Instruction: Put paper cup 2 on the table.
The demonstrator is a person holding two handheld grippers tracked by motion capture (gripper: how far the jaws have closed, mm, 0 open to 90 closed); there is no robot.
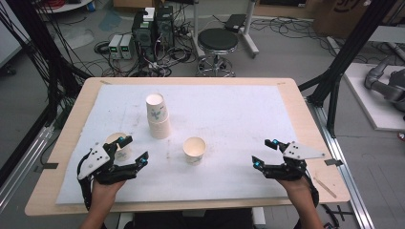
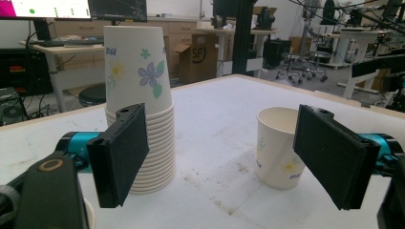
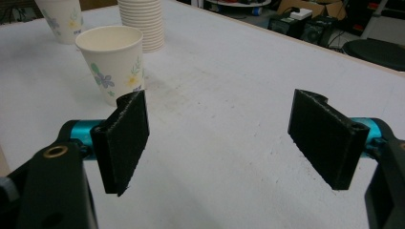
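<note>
A stack of upside-down flowered paper cups stands left of the middle of the white mat. One upright cup sits in front of it, to the right. Another upright cup stands at the left, partly behind my left gripper, which is open and holds nothing. My right gripper rests open over the mat's right front. In the left gripper view, the stack and the single cup lie beyond the open left gripper. In the right gripper view, the open right gripper faces the single cup, the stack and the far cup.
The mat lies on a wooden table. A thin stick lies on the wood at the front right. Behind the table are a black stool and electronics boxes with cables. Black frame posts stand at both sides.
</note>
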